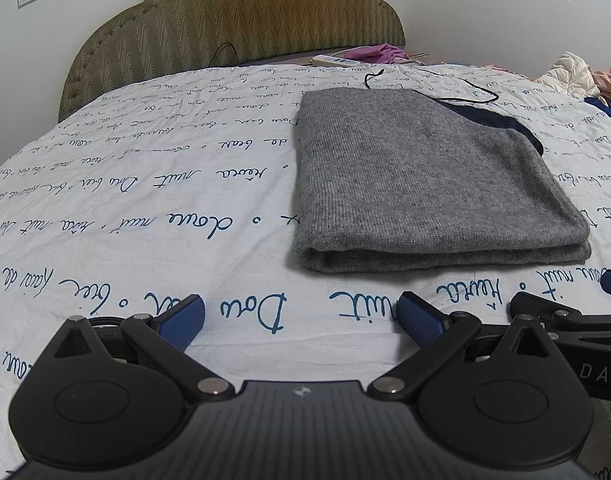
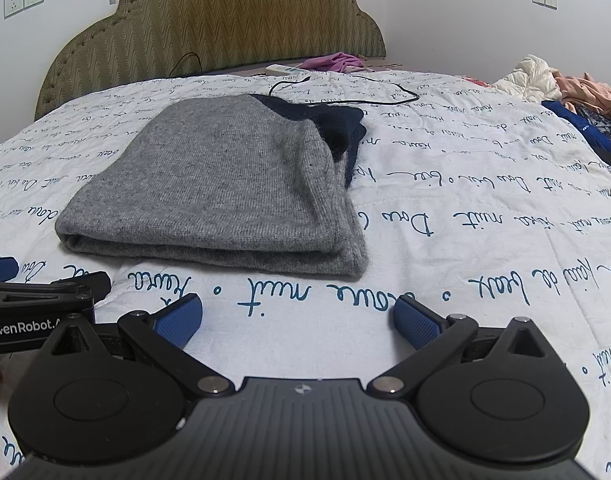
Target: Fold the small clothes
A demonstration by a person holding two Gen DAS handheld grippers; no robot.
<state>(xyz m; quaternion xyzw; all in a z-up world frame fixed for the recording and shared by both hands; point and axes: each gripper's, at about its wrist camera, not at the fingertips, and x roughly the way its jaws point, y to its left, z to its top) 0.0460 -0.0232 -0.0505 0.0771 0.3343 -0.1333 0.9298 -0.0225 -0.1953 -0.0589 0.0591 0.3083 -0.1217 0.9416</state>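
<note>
A grey knitted garment [image 1: 429, 184] lies folded into a flat rectangle on the bed, with a dark navy part [image 1: 493, 118] showing at its far right corner. In the right wrist view the same grey garment [image 2: 225, 184] sits ahead and to the left, its navy part [image 2: 329, 120] at the back. My left gripper [image 1: 301, 320] is open, short of the garment's near fold and holding nothing. My right gripper [image 2: 297, 318] is open too, just before the near edge, empty. Each gripper shows at the edge of the other's view.
The white bedspread [image 1: 145, 200] with blue handwriting covers the bed. A black cable [image 2: 345, 88] lies behind the garment. A padded headboard [image 1: 233, 16] stands at the back. A purple cloth [image 2: 337, 62] and a power strip [image 1: 335, 61] sit near it. More clothes [image 2: 577, 96] are piled at the right.
</note>
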